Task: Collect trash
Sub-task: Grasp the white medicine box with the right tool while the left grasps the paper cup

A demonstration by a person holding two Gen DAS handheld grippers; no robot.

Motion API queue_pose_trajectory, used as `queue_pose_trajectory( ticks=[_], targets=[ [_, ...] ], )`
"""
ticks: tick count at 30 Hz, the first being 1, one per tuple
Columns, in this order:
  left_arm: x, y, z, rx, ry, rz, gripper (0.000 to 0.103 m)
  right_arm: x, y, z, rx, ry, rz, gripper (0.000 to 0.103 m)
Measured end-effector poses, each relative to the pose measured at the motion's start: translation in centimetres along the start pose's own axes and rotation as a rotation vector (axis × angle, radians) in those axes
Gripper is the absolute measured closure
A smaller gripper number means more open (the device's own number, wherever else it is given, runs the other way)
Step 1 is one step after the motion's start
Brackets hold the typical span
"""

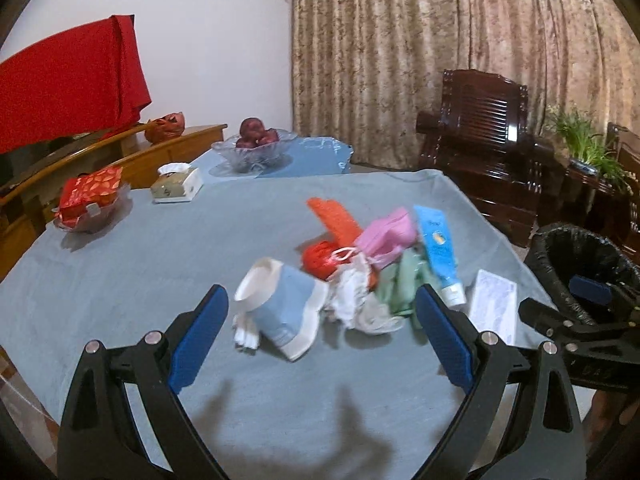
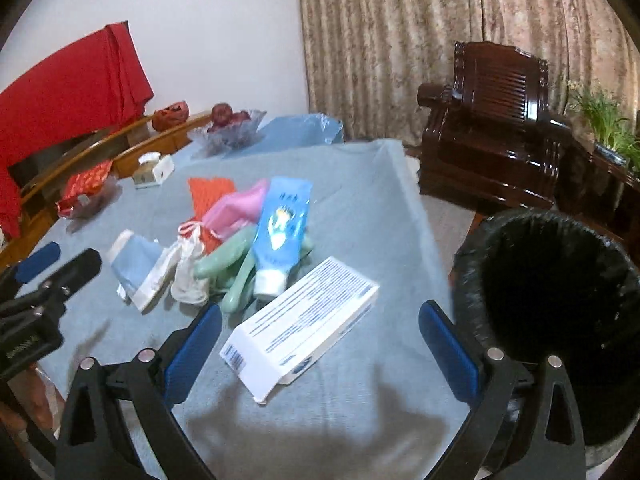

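A heap of trash lies on the grey-blue tablecloth [image 1: 140, 264]: a blue-and-white paper cup [image 1: 276, 308] on its side, crumpled white tissue [image 1: 356, 296], red netting [image 1: 332, 216], a pink mask [image 1: 388, 234], green gloves [image 1: 400, 284], a blue tube [image 1: 438, 252] and a white box [image 1: 494, 306]. My left gripper [image 1: 320, 336] is open, just short of the cup. My right gripper [image 2: 320, 340] is open around the near end of the white box [image 2: 304, 328]. The black-lined bin [image 2: 556, 304] stands off the table's right edge. The blue tube [image 2: 282, 232] lies beyond the box.
At the table's far left sit a tissue box [image 1: 178, 184], a dish with a red packet [image 1: 90, 200] and a glass bowl of apples [image 1: 254, 146]. A dark wooden armchair [image 1: 480, 152] and a plant [image 1: 584, 144] stand to the right, before a curtain.
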State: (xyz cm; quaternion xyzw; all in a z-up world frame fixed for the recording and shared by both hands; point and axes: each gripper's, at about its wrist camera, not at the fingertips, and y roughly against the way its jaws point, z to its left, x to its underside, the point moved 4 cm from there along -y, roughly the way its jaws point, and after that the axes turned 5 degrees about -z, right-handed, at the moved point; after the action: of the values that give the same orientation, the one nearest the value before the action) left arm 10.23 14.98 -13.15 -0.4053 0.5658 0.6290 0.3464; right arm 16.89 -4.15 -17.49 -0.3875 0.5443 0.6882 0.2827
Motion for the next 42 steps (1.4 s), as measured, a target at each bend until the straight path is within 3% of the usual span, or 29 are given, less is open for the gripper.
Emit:
queue_pose_trajectory(
  ticks=[17, 27, 35, 38, 41, 42],
  targets=[
    [2.4, -2.6, 3.2, -0.04, 0.032, 0.047, 0.011, 2.6, -5.3, 3.1, 0.109, 0.108, 0.116, 0.006],
    [2.8, -3.2, 2.4, -0.025, 0.037, 0.062, 0.011, 3.3, -4.0, 0.5, 0.198, 0.186, 0.153, 0.006],
    [3.3, -3.7, 1.5, -0.008, 0.036, 0.081, 0.011, 2.4, -4.3, -0.9, 0.181, 0.097, 0.141, 0.008],
    [3.3, -4.0, 1.6, -0.013, 0.041, 0.081, 0.011, 2.6, -5.1, -0.8, 0.17, 0.097, 0.148, 0.017],
    [3.5, -4.7, 1.8, -0.017, 0.042, 0.094, 0.011, 3.2, -6.0, -1.0, 0.14, 0.068, 0.186, 0.034],
    [3.6, -4.9, 1.9, -0.019, 0.043, 0.098, 0.011, 3.4, -6.3, -1.1, 0.123, 0.052, 0.203, 0.044]
  ],
)
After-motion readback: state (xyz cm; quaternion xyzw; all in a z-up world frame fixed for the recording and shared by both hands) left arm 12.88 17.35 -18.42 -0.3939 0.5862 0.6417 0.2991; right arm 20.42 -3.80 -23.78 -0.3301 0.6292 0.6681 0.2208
